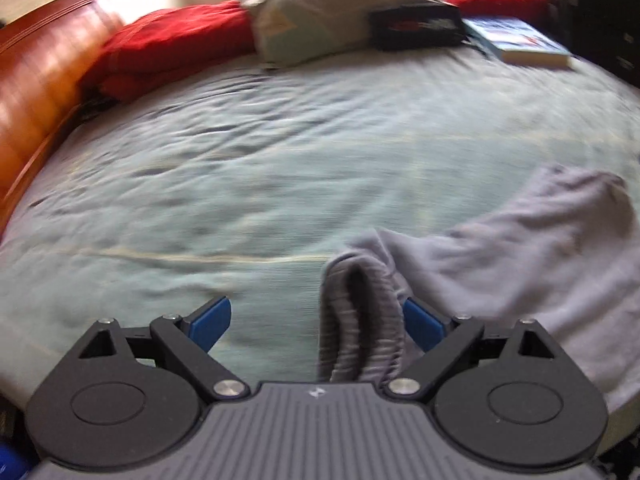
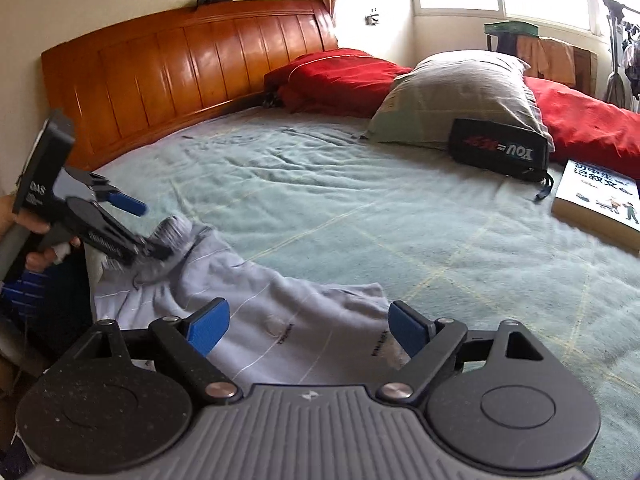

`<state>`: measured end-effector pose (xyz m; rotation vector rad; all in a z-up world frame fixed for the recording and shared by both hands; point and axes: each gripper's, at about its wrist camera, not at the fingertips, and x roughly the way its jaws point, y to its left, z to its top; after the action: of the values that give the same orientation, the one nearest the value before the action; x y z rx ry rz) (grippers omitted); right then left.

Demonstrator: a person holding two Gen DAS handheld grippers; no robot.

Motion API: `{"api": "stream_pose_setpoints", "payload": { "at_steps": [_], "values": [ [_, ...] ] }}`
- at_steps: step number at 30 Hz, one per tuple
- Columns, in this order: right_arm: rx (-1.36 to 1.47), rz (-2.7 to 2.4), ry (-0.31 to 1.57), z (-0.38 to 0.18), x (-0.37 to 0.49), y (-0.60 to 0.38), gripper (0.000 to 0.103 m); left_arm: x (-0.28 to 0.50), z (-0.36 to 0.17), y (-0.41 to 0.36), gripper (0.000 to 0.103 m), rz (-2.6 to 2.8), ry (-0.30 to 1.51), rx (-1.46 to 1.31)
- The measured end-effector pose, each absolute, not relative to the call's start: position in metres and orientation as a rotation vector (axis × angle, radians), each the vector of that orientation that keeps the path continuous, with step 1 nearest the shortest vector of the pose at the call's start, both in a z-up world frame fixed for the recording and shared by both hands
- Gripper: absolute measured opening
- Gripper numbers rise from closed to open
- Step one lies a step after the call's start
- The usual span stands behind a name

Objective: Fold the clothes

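Where it lies rumpled on the pale green bed point(image 2: 320, 200), the lilac garment point(image 2: 248, 304) shows its ribbed waistband point(image 1: 360, 320). Both tongs, left point(image 1: 316, 322) and right point(image 2: 308, 326), gape apart, clamping nothing. Red pillows point(image 2: 336, 76) meet a wooden headboard point(image 2: 180, 68).

Garment point(image 2: 248, 300) on bed point(image 2: 320, 200), pillow point(image 2: 460, 96) behind, book point(image 2: 600, 204) right

Right gripper point(image 2: 308, 326) hangs at six o'clock, blue pads spread wide over the pale grey garment point(image 2: 256, 300), nothing pinched. At nine o'clock the left gripper point(image 2: 154, 230) sits at the garment's ribbed waistband point(image 2: 172, 232). Grey pillow point(image 2: 460, 96) at one o'clock, book point(image 2: 596, 200) at three.
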<state>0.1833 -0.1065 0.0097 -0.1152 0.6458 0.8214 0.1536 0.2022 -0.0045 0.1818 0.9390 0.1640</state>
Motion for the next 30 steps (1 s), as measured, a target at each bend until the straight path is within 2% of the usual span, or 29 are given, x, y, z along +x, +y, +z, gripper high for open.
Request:
{"api": "stream_pose_setpoints", "payload": {
  "at_steps": [6, 13, 16, 20, 26, 30],
  "values": [
    [-0.115, 0.840, 0.669, 0.003, 0.186, -0.108, 0.090, 0.142, 0.008, 0.209, 0.093, 0.127, 0.898, 0.071],
    [-0.161, 0.953, 0.713, -0.010, 0.180, -0.092, 0.090, 0.134, -0.030, 0.171, 0.093, -0.133, 0.909, 0.056],
    [-0.161, 0.913, 0.746, -0.026, 0.194, -0.090, 0.090, 0.136, -0.046, 0.189, 0.093, -0.089, 0.945, 0.004],
    [-0.123, 0.783, 0.805, -0.045, 0.221, -0.107, 0.087, 0.122, -0.039, 0.209, 0.093, -0.102, 0.911, -0.127],
    [-0.125, 0.869, 0.772, -0.020, 0.192, -0.112, 0.088, 0.113, -0.022, 0.179, 0.094, -0.144, 0.884, -0.038],
    [-0.209, 0.953, 0.793, -0.025, 0.161, -0.103, 0.088, 0.110, -0.038, 0.154, 0.094, -0.185, 0.902, 0.025]
  ]
}}
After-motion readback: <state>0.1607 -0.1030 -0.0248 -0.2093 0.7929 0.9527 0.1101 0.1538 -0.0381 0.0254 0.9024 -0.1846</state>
